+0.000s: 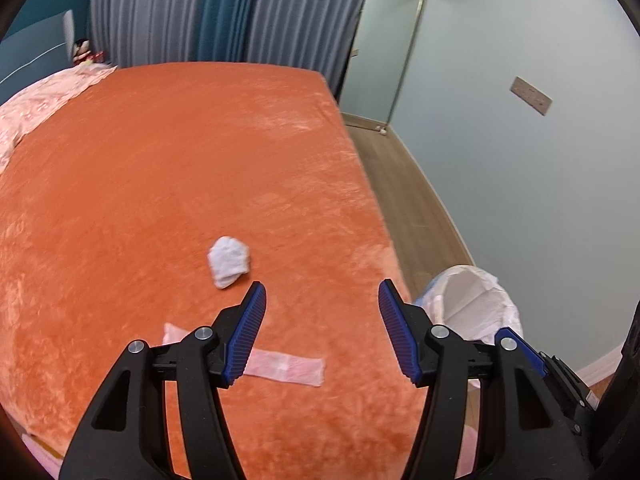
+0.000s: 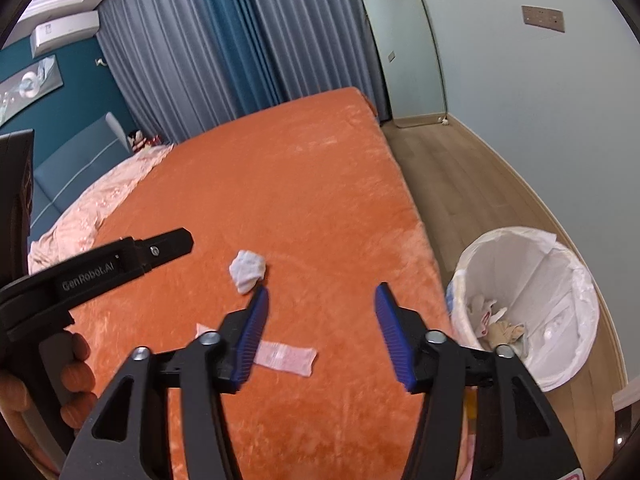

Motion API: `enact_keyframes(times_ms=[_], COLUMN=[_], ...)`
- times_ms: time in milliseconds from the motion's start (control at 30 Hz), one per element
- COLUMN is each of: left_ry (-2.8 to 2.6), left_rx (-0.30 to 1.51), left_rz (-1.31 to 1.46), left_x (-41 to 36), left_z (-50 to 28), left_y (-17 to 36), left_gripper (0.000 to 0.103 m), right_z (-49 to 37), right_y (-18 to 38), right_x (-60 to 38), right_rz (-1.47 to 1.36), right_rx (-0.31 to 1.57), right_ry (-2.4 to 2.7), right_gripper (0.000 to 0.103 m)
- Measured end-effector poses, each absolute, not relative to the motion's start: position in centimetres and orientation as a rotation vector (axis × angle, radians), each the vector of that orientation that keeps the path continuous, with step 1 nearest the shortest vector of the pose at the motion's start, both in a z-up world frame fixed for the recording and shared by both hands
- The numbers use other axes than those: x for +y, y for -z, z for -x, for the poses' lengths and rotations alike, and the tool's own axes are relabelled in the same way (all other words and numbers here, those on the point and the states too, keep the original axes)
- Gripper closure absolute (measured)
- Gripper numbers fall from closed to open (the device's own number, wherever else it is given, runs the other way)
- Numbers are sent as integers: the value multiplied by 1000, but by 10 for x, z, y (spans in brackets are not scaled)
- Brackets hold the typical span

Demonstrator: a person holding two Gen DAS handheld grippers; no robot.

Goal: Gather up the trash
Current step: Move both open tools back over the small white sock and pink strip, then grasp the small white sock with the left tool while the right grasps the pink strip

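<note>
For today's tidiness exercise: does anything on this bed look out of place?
Yes. A crumpled white tissue and a flat pink wrapper lie loose on the orange blanket, near its foot. Both look like litter; the lined bin stands on the floor beside the bed.

"GenRobot.AI" in pale letters runs along the black body of the left gripper (image 2: 170, 245), seen from the right wrist cam. Pink wrapper (image 2: 286, 357) on the bed carries small print, prob. too blurred to read. No other legible text.
</note>
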State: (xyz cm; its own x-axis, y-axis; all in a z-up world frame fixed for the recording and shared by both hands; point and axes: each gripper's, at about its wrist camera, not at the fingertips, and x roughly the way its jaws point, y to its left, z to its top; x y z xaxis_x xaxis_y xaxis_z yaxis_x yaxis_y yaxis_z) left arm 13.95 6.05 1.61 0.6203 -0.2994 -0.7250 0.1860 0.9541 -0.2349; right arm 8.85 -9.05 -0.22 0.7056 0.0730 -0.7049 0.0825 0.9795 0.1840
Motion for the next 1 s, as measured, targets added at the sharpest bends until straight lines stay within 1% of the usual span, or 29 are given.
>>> enact_keyframes(times_ms=[133,233,467,600,933,1000], left_ry=[213,170,95,61,72,79], left_rx=[865,877,936,973,1023,1035], left_rz=[124,111,114,132,118,116], left_x=[87,105,140,154,146,141], left_z=[-140,-140,-151,-169,-233,-251], left_y=[0,14,52,76,115,124], left_gripper=[37,33,30,25,21,21], right_z=[-94,-98,-110,-120,-157,-164], right_y=[31,58,117,141,184,191], right_x=[-68,-52,-27,-25,-32,-33], right_rz=[-179,-153,-139,-140,-173,-178], right_rx=[849,898,1011,1060,1152,1169], right_ry=[-14,-33,-56,-47,-29,-29], right_gripper=[43,42,42,42,42,44])
